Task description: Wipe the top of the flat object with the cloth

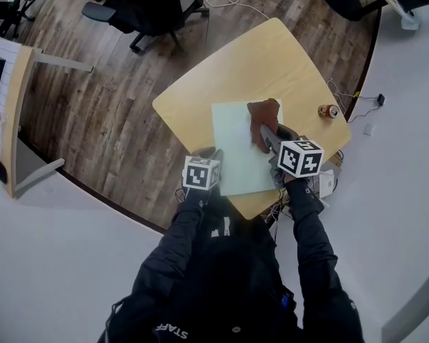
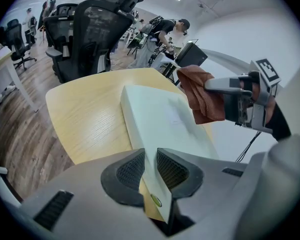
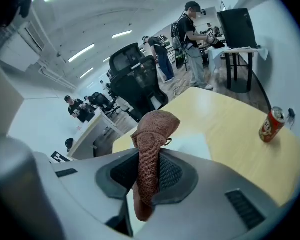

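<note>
A pale green flat board (image 1: 239, 145) lies on the wooden table (image 1: 272, 59). My left gripper (image 1: 213, 153) is shut on the board's near left edge (image 2: 150, 176), its jaws pinching the board between them. My right gripper (image 1: 270, 136) is shut on a brown cloth (image 1: 263, 120); the cloth (image 3: 149, 154) stands up out of the jaws and hangs over the board's right part. In the left gripper view the cloth (image 2: 202, 95) hovers just above the board (image 2: 162, 116).
A drink can (image 1: 330, 111) stands on the table's right side, also seen as a can (image 3: 270, 124) in the right gripper view. Office chairs (image 1: 146, 6) stand beyond the table. Cables (image 1: 361, 106) trail off the right edge. Several people stand in the room behind.
</note>
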### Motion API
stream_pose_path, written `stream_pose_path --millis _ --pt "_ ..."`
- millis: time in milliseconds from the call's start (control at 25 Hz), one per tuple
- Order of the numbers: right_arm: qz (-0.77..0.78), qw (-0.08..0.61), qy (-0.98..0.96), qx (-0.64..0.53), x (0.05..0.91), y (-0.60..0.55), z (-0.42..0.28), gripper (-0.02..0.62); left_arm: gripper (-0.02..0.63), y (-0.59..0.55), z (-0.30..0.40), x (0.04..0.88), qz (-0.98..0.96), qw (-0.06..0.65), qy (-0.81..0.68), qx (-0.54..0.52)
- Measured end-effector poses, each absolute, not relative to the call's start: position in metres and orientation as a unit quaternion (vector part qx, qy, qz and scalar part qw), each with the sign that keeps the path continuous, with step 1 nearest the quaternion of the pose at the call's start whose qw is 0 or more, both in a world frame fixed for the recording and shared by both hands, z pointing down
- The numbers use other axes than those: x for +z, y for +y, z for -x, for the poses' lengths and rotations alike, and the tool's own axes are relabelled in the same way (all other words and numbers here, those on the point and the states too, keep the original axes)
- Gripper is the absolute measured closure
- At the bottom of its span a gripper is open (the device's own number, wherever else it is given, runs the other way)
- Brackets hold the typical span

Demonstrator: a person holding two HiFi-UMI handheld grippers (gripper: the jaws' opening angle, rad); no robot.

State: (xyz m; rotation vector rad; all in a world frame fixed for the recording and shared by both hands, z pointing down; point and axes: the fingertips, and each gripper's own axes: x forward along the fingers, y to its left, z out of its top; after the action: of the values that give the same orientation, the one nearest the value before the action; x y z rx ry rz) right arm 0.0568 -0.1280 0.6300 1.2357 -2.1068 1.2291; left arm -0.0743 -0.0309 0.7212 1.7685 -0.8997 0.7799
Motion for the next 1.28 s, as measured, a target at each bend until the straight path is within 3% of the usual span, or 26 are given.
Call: stream_pose_path --millis 520,800,1280 --pt "-0.329 0.191 -0.772 0.509 0.663 -0.093 0.056 0.506 0.511 -0.032 0.074 0.722 -0.731 0.484 -0.361 0.317" --pt "-0.349 0.231 -0.748 0.516 0.703 -0.082 0.036 0.506 0.511 -0.032 0.074 0.722 -0.731 0.485 -0.361 0.318" --pt "-0.403 0.235 -0.724 0.509 0.71 -0.085 -0.035 0.505 0.511 -0.032 0.074 0.724 -0.728 0.481 -0.363 0.327"
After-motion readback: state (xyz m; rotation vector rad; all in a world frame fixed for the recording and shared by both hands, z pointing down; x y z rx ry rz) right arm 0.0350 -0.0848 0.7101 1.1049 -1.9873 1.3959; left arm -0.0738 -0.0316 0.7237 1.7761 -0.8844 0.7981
